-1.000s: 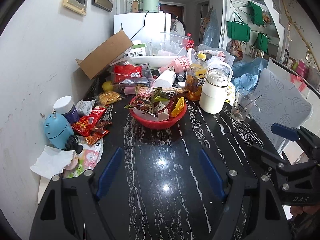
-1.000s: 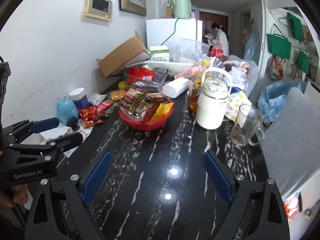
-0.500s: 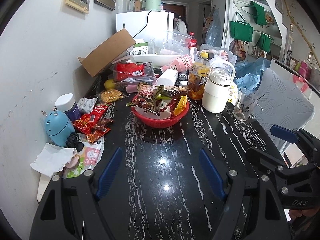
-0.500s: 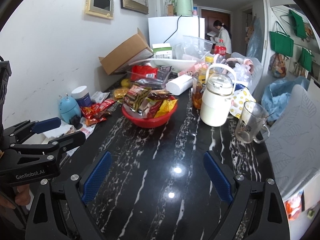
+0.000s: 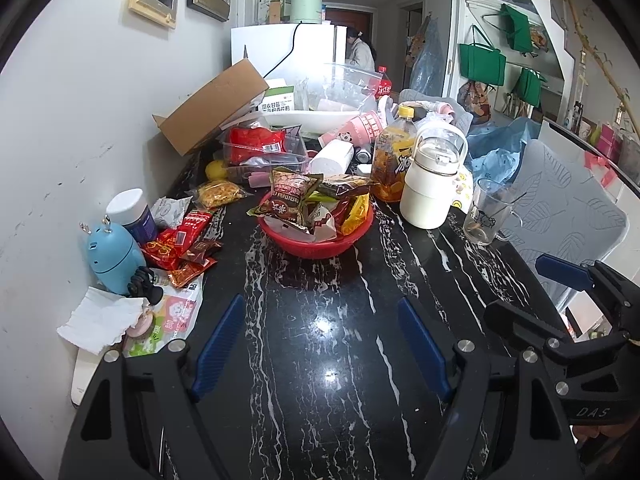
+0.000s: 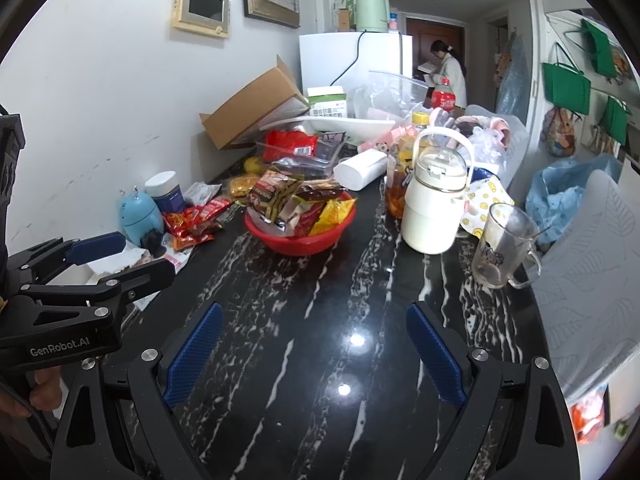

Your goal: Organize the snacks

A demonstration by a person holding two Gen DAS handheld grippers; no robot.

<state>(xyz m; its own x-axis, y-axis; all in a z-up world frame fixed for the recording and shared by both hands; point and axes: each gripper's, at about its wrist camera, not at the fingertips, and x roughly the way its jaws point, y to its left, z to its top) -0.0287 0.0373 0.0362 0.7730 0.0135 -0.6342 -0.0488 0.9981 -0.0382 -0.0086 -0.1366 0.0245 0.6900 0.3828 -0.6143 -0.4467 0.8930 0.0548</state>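
A red basket point(image 5: 316, 243) point(image 6: 298, 240) heaped with snack packets stands mid-table on the black marble top. Loose red and brown snack packets point(image 5: 182, 246) point(image 6: 196, 220) lie to its left by the wall, and a yellow snack bag point(image 5: 218, 192) sits behind them. My left gripper point(image 5: 320, 338) hangs open over bare table in front of the basket, nothing between its blue pads. My right gripper point(image 6: 314, 346) is open too, over the table's near part, empty. Each gripper shows at the edge of the other's view.
A white jug point(image 5: 430, 184), an orange drink bottle point(image 5: 390, 160) and a glass mug point(image 5: 486, 216) stand right of the basket. A blue gadget point(image 5: 114, 258), a jar point(image 5: 132, 214) and tissue point(image 5: 100, 320) sit by the wall. A cardboard box point(image 5: 212, 106) and clutter fill the far end. A person stands in the far doorway.
Both views have shifted slightly; the basket and clutter sit a little higher and further right in the frames. Both grippers stay open and empty.
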